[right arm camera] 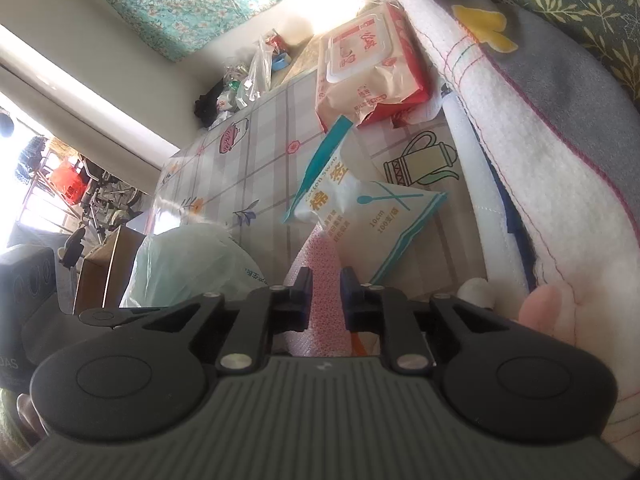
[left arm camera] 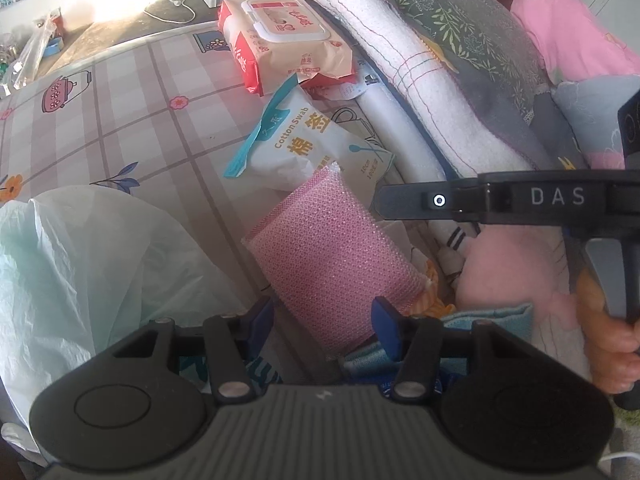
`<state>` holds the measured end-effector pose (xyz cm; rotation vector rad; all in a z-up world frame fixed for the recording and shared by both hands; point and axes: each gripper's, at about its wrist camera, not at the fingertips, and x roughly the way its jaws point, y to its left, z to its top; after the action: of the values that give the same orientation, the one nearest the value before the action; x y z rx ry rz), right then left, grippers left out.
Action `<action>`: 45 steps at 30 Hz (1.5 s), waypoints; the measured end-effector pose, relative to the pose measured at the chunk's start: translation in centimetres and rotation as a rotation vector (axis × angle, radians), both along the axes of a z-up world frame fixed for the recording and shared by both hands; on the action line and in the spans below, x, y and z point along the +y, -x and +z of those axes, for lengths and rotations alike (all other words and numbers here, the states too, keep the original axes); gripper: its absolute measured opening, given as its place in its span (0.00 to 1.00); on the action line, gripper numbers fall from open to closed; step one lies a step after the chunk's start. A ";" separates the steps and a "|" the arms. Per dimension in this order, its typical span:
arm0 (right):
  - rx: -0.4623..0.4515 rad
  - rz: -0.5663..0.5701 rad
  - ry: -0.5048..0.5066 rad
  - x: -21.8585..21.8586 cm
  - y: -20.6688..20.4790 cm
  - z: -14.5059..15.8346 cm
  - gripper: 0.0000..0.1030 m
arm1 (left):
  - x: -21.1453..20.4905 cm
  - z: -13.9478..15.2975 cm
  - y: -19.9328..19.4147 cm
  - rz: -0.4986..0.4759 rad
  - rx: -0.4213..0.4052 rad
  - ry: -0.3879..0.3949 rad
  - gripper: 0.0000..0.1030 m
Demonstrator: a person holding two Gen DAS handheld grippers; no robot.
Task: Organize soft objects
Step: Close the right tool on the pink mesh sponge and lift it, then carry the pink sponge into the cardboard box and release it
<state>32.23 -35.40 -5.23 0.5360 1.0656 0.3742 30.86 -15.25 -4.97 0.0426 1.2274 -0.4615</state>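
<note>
Step in hand: judged as pick-up of the pink mesh sponge (left arm camera: 332,256) from the clutter on the bench (left arm camera: 120,120).
Right tool (right arm camera: 326,280): clenched edge-on against the pink mesh sponge, both pads pressing its sides.
Left tool (left arm camera: 324,312): released; its jaws straddle the sponge's near end, and contact by the pads cannot be told.
Sponge position: lies tilted, near end over a blue cloth (left arm camera: 480,316), far end overlapping the cotton swab pack (left arm camera: 316,140).
Next move: likely a lift clear of the swab pack, then transfer to a container; the grip looks narrow, so the sponge may twist.
Container, near: a pale green plastic bag (left arm camera: 80,260) sits just left of the sponge; its contents are hidden.
Far items: a wet wipes pack (left arm camera: 280,44) lies beyond the swab pack, beside a rolled white towel (left arm camera: 400,60).
</note>
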 end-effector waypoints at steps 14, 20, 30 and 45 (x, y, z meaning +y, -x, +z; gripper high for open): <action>-0.044 0.085 0.098 2.8 -0.7 -0.2 0.22 | 0.3 0.2 0.2 -0.019 0.006 0.060 0.60; -0.043 0.008 0.080 -1.0 0.1 0.2 0.23 | -1.1 -0.4 -1.1 -0.024 0.072 0.133 0.72; 0.019 -0.061 0.002 -2.2 -0.2 -1.6 0.23 | -2.9 -1.7 -2.5 0.007 0.120 0.180 0.76; -0.055 -0.133 -0.097 -1.0 2.3 2.5 0.23 | 0.2 4.2 0.4 0.049 -0.013 0.210 0.75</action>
<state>29.96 -36.41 -2.77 0.6760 0.9567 0.3228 30.42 -15.01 -0.79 -0.1631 1.1595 -0.5437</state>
